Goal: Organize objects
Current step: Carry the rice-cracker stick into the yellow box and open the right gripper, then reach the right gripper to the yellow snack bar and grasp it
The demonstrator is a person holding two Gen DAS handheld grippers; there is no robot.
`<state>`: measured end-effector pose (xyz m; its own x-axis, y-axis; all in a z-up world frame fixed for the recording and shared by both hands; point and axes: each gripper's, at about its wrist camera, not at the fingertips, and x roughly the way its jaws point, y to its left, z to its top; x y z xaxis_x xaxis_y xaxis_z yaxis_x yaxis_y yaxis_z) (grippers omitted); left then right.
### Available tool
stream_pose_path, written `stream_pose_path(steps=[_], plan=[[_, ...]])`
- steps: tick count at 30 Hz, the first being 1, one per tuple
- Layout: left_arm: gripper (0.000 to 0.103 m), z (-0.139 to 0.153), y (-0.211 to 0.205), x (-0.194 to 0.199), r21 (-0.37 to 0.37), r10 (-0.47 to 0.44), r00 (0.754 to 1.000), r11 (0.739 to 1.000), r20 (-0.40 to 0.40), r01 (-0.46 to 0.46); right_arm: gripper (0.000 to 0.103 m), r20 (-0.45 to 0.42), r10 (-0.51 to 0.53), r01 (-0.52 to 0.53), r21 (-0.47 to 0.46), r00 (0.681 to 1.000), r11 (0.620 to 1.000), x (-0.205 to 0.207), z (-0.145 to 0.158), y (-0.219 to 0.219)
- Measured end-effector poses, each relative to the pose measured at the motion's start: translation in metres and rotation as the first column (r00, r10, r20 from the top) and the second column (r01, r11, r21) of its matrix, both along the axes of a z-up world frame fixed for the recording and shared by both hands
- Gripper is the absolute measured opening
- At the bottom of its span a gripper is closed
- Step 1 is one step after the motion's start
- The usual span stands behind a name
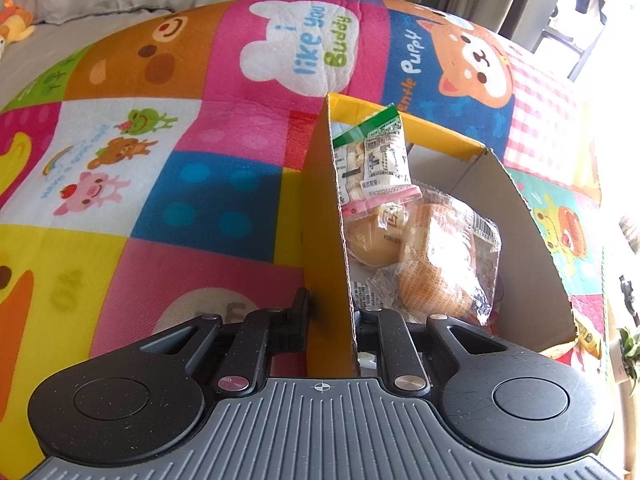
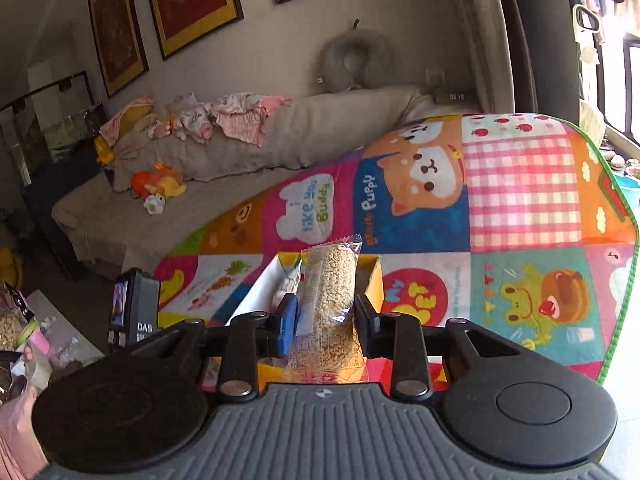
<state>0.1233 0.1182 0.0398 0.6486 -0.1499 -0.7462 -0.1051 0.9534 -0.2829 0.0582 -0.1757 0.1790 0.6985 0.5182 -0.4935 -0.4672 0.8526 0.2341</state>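
A yellow cardboard box (image 1: 324, 216) stands open on the colourful play mat (image 1: 168, 184). Inside lie a green-topped snack packet (image 1: 372, 152) and clear-wrapped buns (image 1: 436, 256). My left gripper (image 1: 332, 316) is shut on the box's left wall, one finger outside, one inside. In the right wrist view my right gripper (image 2: 326, 320) is shut on a clear packet of brown grain snack (image 2: 330, 300), held upright above the same box (image 2: 370, 276).
A grey sofa (image 2: 240, 168) with clothes and soft toys runs along the back. A dark device (image 2: 136, 312) and more snack packets (image 2: 24, 332) sit at the left. The mat's green edge (image 2: 628, 272) is at the right.
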Motion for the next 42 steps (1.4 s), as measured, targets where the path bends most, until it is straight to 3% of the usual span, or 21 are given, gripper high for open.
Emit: stream_pose_path(steps=[6,10,16,20,24,28,31,37,39,42], plan=[[0.017,0.0,0.001,0.0,-0.005,0.0,1.0,1.0,-0.001,0.0,0.033,0.012,-0.052,0.051,0.062,0.999,0.997,0.04,-0.001,0.031],[0.018,0.0,0.001,-0.001,-0.01,-0.002,1.0,1.0,-0.001,0.002,0.036,-0.045,-0.031,0.033,0.06,0.999,0.998,0.057,-0.019,0.044],[0.018,0.0,0.001,0.0,-0.009,-0.003,1.0,1.0,0.001,0.003,0.047,-0.074,-0.125,0.126,0.0,0.989,0.992,0.062,-0.046,0.009],[0.018,0.0,0.0,0.0,-0.004,-0.001,1.0,1.0,0.0,0.001,0.049,-0.122,-0.27,0.263,-0.071,0.955,0.962,0.07,-0.075,-0.045],[0.017,0.0,-0.001,0.0,0.001,0.001,1.0,1.0,-0.001,-0.001,0.049,-0.183,-0.396,0.377,-0.13,0.9,0.917,0.08,-0.106,-0.095],[0.017,0.001,-0.002,0.0,0.008,0.002,1.0,1.0,-0.006,-0.002,0.049,-0.257,-0.459,0.437,-0.14,0.85,0.888,0.086,-0.134,-0.127],[0.017,0.001,-0.003,0.001,0.013,0.001,1.0,1.0,-0.008,-0.001,0.049,-0.321,-0.446,0.428,-0.128,0.836,0.895,0.086,-0.153,-0.133],[0.017,0.002,-0.004,0.001,0.015,0.001,1.0,1.0,-0.009,-0.001,0.051,-0.436,-0.213,0.224,-0.027,0.874,0.974,0.062,-0.163,-0.096],[0.017,0.002,-0.004,0.001,0.015,0.001,1.0,1.0,-0.009,-0.001,0.051,-0.395,-0.161,0.152,-0.054,0.904,0.987,0.05,-0.155,-0.077],[0.017,0.002,-0.004,0.001,0.015,0.001,1.0,1.0,-0.009,-0.001,0.051,-0.265,-0.143,0.099,-0.172,0.954,0.98,0.036,-0.14,-0.052]])
